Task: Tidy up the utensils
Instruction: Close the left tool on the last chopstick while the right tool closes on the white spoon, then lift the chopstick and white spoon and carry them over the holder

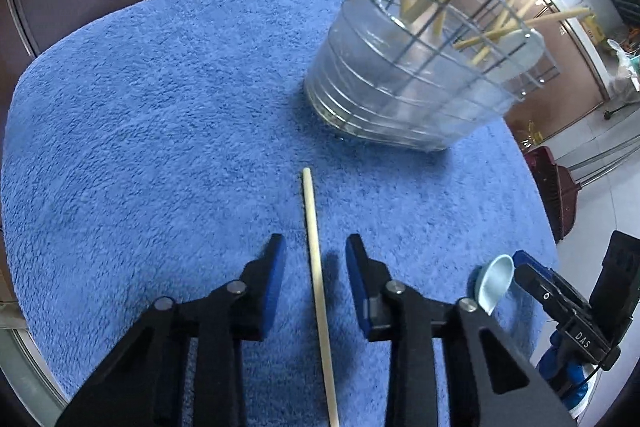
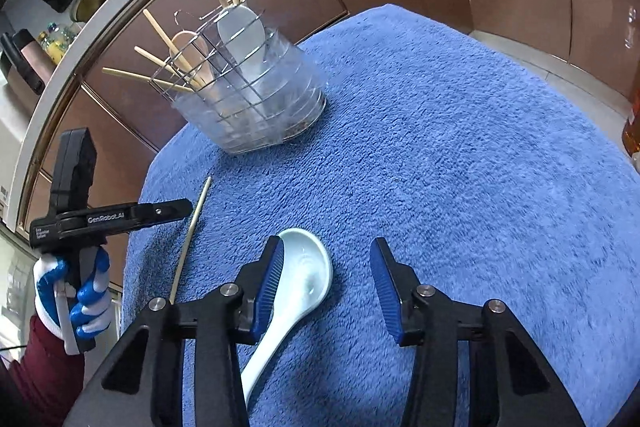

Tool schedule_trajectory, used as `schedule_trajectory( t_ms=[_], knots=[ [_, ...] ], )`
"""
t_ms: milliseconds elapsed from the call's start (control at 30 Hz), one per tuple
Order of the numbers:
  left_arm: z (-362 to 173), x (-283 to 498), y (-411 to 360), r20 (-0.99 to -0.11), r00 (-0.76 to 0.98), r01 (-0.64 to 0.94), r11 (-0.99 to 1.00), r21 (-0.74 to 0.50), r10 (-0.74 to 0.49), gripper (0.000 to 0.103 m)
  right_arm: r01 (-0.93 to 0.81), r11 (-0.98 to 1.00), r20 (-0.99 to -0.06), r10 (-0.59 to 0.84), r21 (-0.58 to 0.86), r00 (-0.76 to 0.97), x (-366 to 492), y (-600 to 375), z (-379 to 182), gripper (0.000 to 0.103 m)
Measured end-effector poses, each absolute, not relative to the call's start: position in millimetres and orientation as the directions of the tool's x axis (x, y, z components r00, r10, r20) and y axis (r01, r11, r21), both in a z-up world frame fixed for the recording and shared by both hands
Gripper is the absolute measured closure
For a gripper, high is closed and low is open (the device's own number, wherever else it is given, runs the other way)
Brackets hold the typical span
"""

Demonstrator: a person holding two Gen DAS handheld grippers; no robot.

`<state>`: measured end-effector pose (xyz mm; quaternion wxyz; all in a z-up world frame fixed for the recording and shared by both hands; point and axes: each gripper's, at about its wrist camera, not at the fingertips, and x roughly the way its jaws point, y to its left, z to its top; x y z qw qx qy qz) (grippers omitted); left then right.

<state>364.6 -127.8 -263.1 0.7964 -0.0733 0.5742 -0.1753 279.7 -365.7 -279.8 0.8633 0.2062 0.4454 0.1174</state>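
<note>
Left gripper [image 1: 316, 255]: jaws parted, straddling loose chopstick [image 1: 316, 267] lying flat on blue towel [image 1: 160, 127]; pads clear of it both sides. Open towel to left, up to rounded edge. Wire utensil basket [image 1: 408, 87] upright near far edge, holding chopsticks and spoons. Right gripper [image 2: 324, 263]: jaws parted over white spoon [image 2: 304, 275]; left pad just beside bowl, not grasping. Bare towel to right.
</note>
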Motion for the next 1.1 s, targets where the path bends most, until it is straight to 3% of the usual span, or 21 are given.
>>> schedule_trajectory(
  t_ms=[167,733,833,900,1100],
  knots=[
    [-269,373,-133,-0.906,0.245,0.202,0.932,-0.300,-0.344,0.083,-0.038,0.890,-0.731,0.397,0.455,0.554,293,-365,-282,0.065],
    [-272,379,-159,-0.926,0.230,0.255,0.937,-0.240,-0.299,0.084,-0.106,0.903,-0.779,0.414,0.416,0.471,315,-348,-293,0.078],
    [-273,375,-148,-0.925,0.237,0.243,0.940,-0.238,-0.296,0.094,-0.109,0.905,-0.783,0.411,0.410,0.467,317,-346,-293,0.083],
    [-273,375,-142,-0.923,0.234,0.232,0.940,-0.251,-0.305,0.097,-0.112,0.906,-0.784,0.412,0.409,0.464,320,-343,-294,0.089],
    [-271,370,-132,-0.914,0.255,0.231,0.938,-0.260,-0.316,0.099,-0.127,0.920,-0.792,0.385,0.371,0.473,320,-333,-291,0.095]
  ],
)
